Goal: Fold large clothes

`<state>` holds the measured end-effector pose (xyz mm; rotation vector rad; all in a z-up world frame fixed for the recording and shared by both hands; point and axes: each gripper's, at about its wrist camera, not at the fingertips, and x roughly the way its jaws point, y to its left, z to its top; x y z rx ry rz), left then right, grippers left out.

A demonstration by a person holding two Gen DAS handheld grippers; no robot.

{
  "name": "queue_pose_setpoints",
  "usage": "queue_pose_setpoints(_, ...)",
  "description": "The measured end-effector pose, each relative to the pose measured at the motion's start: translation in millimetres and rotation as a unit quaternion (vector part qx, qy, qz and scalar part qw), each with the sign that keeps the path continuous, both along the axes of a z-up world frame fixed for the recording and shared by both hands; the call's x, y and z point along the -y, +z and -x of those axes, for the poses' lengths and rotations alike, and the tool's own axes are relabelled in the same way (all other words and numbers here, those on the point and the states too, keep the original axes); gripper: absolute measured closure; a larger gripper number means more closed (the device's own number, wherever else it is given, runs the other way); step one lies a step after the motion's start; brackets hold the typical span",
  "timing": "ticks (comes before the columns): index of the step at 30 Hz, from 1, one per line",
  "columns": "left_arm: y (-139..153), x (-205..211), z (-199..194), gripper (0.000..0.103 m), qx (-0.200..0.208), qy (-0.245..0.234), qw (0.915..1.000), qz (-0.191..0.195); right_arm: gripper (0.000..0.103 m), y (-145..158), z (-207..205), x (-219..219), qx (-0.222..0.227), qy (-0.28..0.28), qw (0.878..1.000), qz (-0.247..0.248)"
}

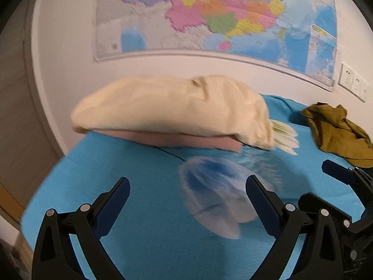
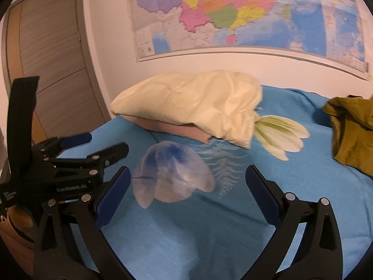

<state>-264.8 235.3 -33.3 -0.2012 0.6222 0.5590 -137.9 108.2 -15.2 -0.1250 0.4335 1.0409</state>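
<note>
Left wrist view: left gripper [image 1: 187,196] spread, empty, above the blue bedspread [image 1: 139,210]; olive garment [image 1: 338,133] crumpled far right.

Right wrist view: right gripper [image 2: 187,186] spread, empty. Advisable: approach the garment's edge low, pinch a single layer.

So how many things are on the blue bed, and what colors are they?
Cream pillow: 1
Pink pad under it: 1
Olive-green garment: 1
Total: 3
</note>
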Motion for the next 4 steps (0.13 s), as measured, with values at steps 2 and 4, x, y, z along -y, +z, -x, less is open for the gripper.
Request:
queue_pose_setpoints(2,-2.8,10.7,-11.5,0.007,-0.004,-0.025,0.9996,0.008,0.006,0.9,-6.2,16.6,-0.001,-0.025,1.0,-0.007)
queue_pose_setpoints(4,-4.9,22.8,-23.3,0.007,-0.004,-0.056,0.9982,0.023,0.006,1.4,-12.0,33.5,-0.002,-0.05,0.999,-0.012)
